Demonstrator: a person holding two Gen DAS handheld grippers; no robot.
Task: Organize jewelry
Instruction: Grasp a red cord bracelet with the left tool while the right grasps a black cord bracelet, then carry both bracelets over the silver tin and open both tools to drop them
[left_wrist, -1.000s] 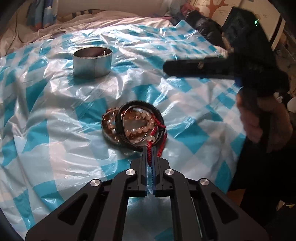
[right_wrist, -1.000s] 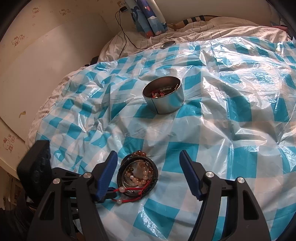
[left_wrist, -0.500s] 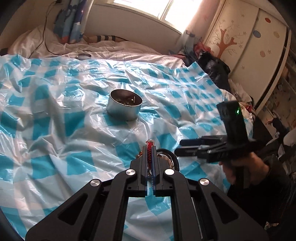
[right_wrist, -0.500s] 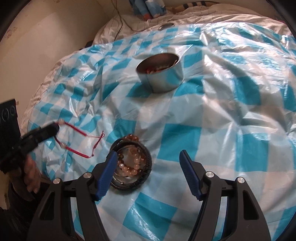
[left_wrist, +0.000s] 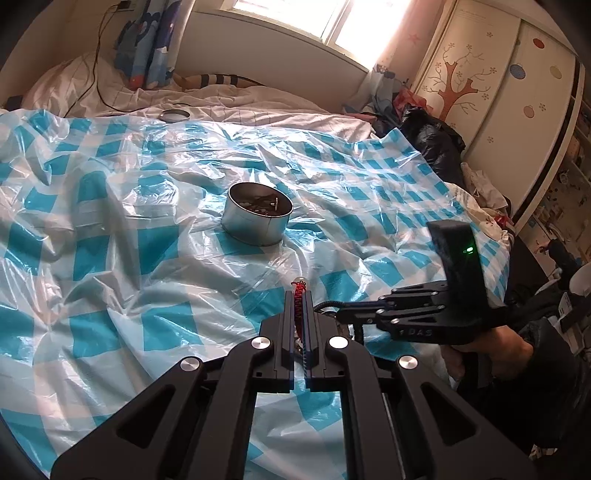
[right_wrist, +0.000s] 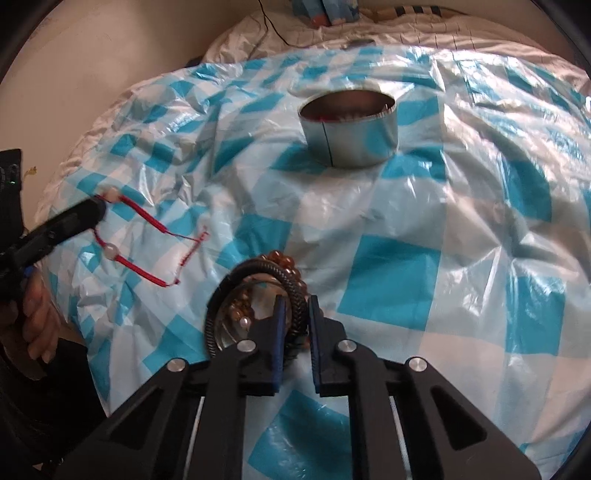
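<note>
My L claw (left_wrist: 300, 295) lifted red cord bracelet (right_wrist: 142, 218) clear; R claw (right_wrist: 295, 314) now clenched on black braided bracelet (right_wrist: 295, 288), tin (right_wrist: 349, 129) next.

Ahead of the fingers (right_wrist: 279, 328) a round tin (left_wrist: 259, 219) of dull brushed metal stands on a glossy, crinkled plastic sheet (left_wrist: 155, 280). Between the right fingers sits a black ribbed bracelet (right_wrist: 295, 295); a red braided cord (right_wrist: 142, 218) with pale glassy beads hangs from the matt black left fingers (left_wrist: 286, 325).
</note>
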